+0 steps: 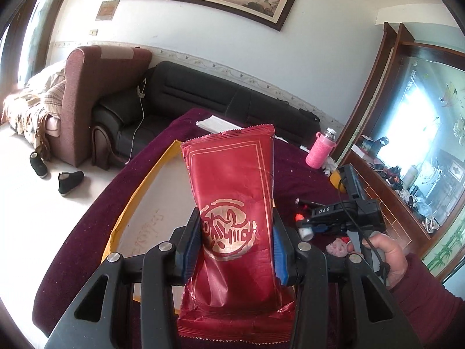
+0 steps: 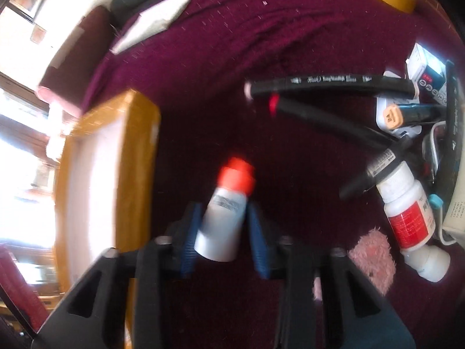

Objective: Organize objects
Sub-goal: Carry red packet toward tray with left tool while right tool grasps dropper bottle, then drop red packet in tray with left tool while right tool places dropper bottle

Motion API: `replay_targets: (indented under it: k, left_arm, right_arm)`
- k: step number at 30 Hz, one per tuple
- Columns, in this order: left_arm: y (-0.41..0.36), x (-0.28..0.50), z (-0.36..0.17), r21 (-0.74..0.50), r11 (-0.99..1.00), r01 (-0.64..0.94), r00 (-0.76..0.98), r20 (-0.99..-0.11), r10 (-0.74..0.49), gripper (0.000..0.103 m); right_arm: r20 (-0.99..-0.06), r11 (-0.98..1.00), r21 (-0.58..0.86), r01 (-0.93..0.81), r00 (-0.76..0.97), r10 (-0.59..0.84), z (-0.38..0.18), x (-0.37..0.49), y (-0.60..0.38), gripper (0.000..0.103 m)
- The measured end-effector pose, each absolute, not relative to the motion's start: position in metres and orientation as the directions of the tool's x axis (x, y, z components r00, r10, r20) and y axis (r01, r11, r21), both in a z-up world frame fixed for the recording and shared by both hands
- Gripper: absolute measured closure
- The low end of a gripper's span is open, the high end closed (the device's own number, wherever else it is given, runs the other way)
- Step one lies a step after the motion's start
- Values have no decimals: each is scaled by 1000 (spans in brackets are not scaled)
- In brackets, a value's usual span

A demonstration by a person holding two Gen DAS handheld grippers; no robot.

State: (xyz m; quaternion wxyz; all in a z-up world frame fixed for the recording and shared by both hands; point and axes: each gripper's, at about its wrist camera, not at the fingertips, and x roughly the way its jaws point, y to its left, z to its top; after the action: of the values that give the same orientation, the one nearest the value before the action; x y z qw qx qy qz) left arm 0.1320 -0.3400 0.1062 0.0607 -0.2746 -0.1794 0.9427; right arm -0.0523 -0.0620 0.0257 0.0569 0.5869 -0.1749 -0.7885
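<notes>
Holding the red foil packet (image 1: 232, 203) upright, your left claw (image 1: 237, 244) has its blue pads pressed on both sides of the pack, above the maroon-covered worktop (image 1: 296, 171). Behind the packet lies the shallow yellow-rimmed box (image 1: 139, 203), and what shows of its pale floor is bare.

Your right claw (image 2: 222, 226) is clamped on a small white tube with an orange-red cap (image 2: 225, 212), cap pointing away from you; that view is blurred. The yellow-rimmed box (image 2: 136, 157) sits just to its left there.

To the right on the worktop lie black markers (image 2: 331, 83), a white pill bottle with a red label (image 2: 409, 212) on its side, and a pink fluffy thing (image 2: 375, 258). A pink-sleeved bottle (image 1: 319, 152) stands further back.
</notes>
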Motion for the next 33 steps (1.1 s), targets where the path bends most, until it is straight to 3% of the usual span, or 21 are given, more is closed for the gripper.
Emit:
replay_targets:
  k: [4, 14, 22, 27, 29, 33]
  left_arm:
    - [-341, 128, 98, -384, -923, -25, -823, -516, 237, 66]
    - [-318, 34, 107, -317, -946, -72, -735, -624, 265, 66]
    - [-315, -53, 60, -390, -921, -12, -600, -734, 319, 66]
    - [-309, -71, 37, -449, -893, -7, -574, -730, 372, 64]
    - [-308, -72, 37, -464, -886, -10, -590, -712, 379, 64]
    - [-313, -68, 42, -506, -863, -9, -621, -674, 401, 53]
  right_arm:
    - [-916, -957, 273, -92, -330, -229, 33, -53, -68, 79]
    - [-836, -915, 401, 49, -389, -388, 100, -68, -103, 78]
    - [-814, -867, 495, 59, -319, -486, 71, -114, -163, 78]
    - [-839, -892, 446, 72, -313, -444, 54, -113, -167, 78]
    - [-855, -931, 356, 86, -372, -361, 59, -111, -169, 76]
    - [-837, -949, 284, 134, -448, -314, 72, -107, -169, 73]
